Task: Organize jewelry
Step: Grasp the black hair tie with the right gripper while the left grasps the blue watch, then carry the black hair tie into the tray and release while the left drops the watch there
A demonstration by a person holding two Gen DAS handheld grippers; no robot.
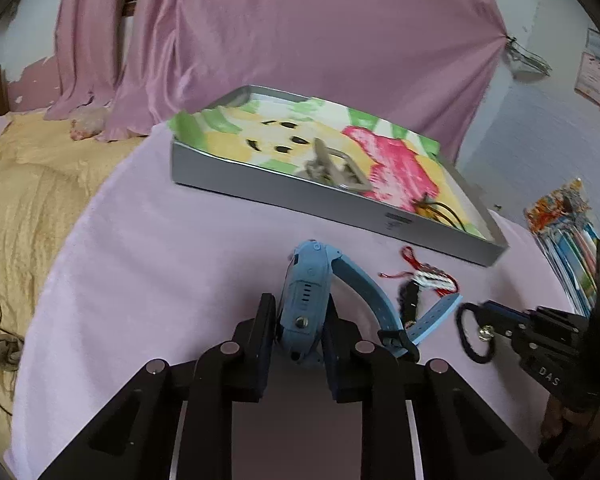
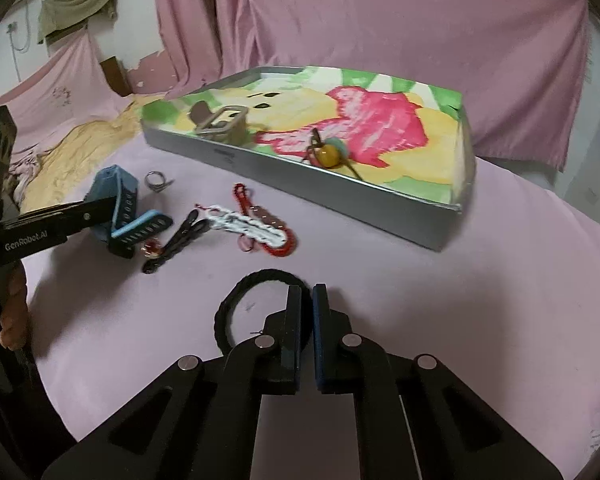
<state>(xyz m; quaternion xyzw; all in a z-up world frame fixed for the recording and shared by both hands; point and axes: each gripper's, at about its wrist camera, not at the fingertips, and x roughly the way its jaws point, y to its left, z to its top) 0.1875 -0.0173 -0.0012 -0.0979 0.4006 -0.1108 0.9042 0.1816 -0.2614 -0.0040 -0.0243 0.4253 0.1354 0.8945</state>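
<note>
Left claw [image 1: 300, 320] is pinching the blue watch [image 1: 306, 292] by its case, strap trailing right over the pink counter [image 1: 160, 260] — grip looks square. Right claw [image 2: 307, 300] is pressed together on the black hair tie [image 2: 236, 304], loop hanging left. Both belong in the grey tray [image 1: 280, 190] just beyond. My call: lift each clear of the red-and-white bracelet [image 2: 260, 228] so the strap doesn't snag, carry over the rim, then release low.
</note>
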